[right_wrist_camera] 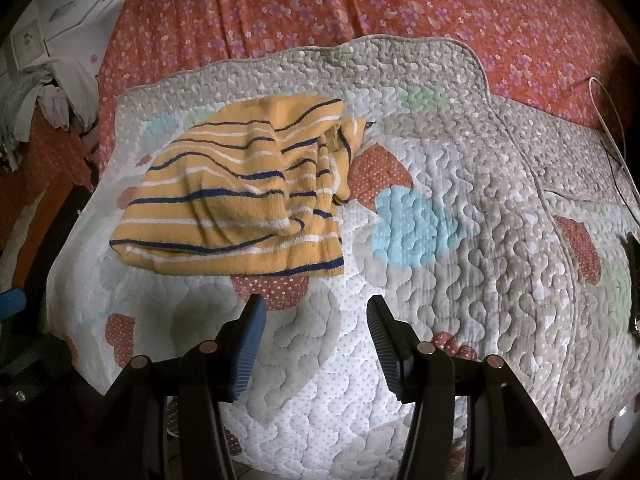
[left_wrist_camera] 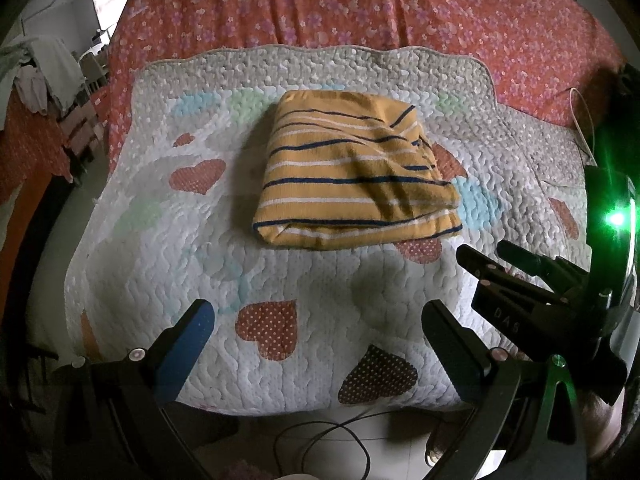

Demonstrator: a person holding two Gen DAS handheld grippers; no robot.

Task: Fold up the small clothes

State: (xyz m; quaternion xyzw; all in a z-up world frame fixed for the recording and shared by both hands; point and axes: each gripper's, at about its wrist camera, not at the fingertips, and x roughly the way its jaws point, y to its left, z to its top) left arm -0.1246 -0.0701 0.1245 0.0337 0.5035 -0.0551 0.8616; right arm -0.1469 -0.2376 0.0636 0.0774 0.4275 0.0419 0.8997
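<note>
A folded yellow garment with navy and white stripes [left_wrist_camera: 352, 172] lies on a quilted heart-print mat [left_wrist_camera: 304, 280]; it also shows in the right wrist view [right_wrist_camera: 240, 196], left of centre. My left gripper [left_wrist_camera: 320, 316] is open and empty, held above the mat's near edge, short of the garment. My right gripper [right_wrist_camera: 316, 308] is open and empty, just in front of the garment's near right corner. The right gripper also shows in the left wrist view [left_wrist_camera: 500, 252] at the right.
The mat [right_wrist_camera: 460, 240] lies on a bed with a red floral sheet [left_wrist_camera: 360, 4]. A black cable [left_wrist_camera: 332, 440] lies on the floor below the mat's edge. Clothes [left_wrist_camera: 36, 76] hang at the far left. A thin cord [right_wrist_camera: 608, 112] runs along the right.
</note>
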